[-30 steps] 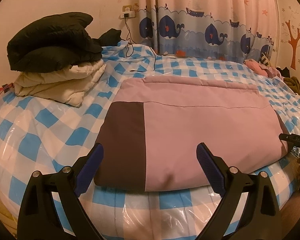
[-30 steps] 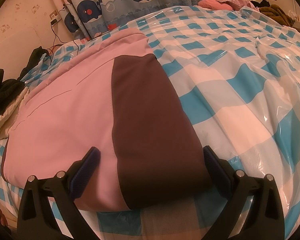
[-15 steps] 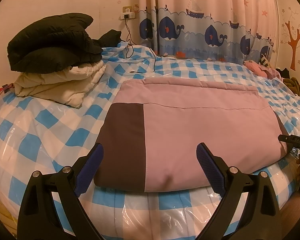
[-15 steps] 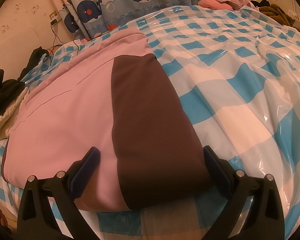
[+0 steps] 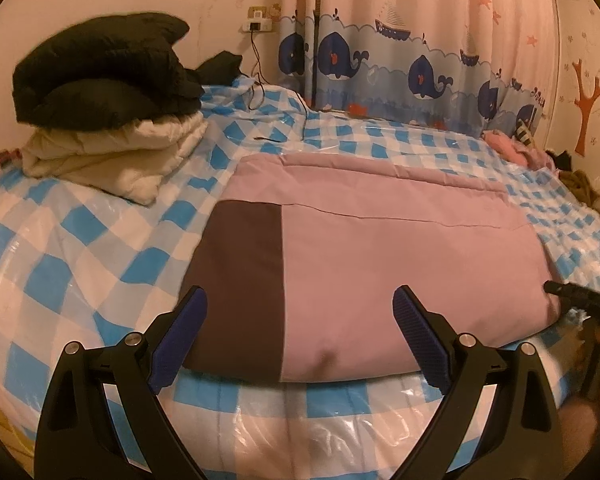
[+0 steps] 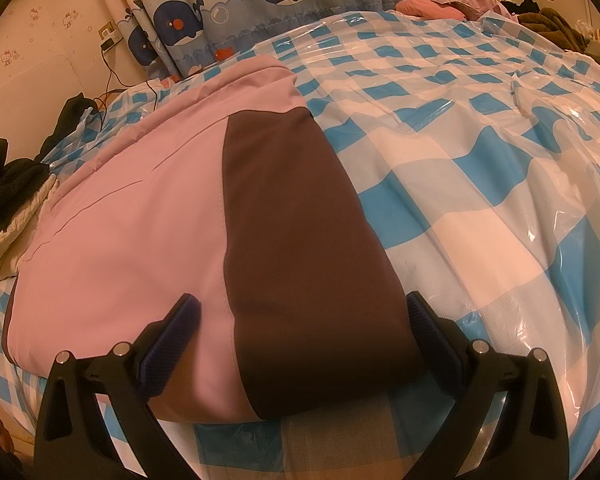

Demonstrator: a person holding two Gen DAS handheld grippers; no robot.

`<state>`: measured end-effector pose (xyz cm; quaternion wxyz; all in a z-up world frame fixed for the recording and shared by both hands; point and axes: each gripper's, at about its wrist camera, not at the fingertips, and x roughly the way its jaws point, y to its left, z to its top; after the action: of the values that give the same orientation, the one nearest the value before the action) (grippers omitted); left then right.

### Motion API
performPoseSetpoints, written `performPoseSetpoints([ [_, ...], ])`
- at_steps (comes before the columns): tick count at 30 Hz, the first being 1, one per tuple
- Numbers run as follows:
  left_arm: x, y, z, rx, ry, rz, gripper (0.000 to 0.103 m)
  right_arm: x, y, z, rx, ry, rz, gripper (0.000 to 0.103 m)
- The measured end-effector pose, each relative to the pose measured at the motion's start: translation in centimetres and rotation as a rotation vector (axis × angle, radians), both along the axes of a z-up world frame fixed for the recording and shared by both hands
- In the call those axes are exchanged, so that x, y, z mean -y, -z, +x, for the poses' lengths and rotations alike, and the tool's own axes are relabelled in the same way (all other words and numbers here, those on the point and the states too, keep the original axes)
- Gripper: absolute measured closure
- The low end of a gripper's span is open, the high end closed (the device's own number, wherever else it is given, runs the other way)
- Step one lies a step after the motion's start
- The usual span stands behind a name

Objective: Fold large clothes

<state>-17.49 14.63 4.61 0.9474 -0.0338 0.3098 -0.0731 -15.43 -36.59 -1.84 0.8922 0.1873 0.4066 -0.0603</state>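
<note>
I have the pink and brown padded garment (image 5: 380, 264) lying folded into a broad rectangle on the bed (image 5: 80, 248), its near long edge running close along the bed's near edge and its far edge reaching toward the whale curtain (image 5: 380, 64). It looks thick, soft and puffy, so I judge it light for its bulk, but springy: a fold will want to loft back open, and the smooth shell over the glossy plastic cover of the bed will probably slide rather than stay put. I would take it at the corners or along a seamed edge, biting through all layers deep in the claw, not pinching the top skin alone. My left gripper (image 5: 300, 320) is spread wide and holds nothing, hovering just short of the near edge, about where brown panel meets pink. My right gripper (image 6: 300, 324) is also spread, straddling the brown end panel (image 6: 300, 240) at the garment's right-hand end, fingers either side of it but not closed. The left view alone shows the whole rectangle, the stack of black and cream bedding (image 5: 104, 120) at the bed's far left corner, and the right tool's tip at the garment's far end. The right view alone shows the rounded thickness of that brown end and the bare checked cover (image 6: 480, 152) beyond it.
</note>
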Motion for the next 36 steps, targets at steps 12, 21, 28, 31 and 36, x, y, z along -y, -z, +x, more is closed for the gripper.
performPoseSetpoints([
  [12,-8.8,5.4,3.9,-0.286,-0.067,-0.700,0.013,0.6,-0.1,-0.5,0.038,0.020,0.040,0.006],
  [21,-9.1,6.1,4.4,-0.264,-0.103,-0.755,0.013,5.7,1.2,-3.4,0.181,0.143,0.417,0.006],
  [28,-11.1,5.9,3.2,-0.217,-0.164,-0.745,0.013,5.9,0.6,-5.2,0.239,0.124,0.563,0.006],
  [31,-12.4,6.6,3.0,-0.238,-0.210,-0.758,0.013,6.1,0.7,-5.9,0.242,0.122,0.610,0.007],
  [36,-13.5,9.5,3.6,-0.370,-0.169,-0.872,0.013,5.4,0.2,-6.3,0.218,0.119,0.619,0.007],
])
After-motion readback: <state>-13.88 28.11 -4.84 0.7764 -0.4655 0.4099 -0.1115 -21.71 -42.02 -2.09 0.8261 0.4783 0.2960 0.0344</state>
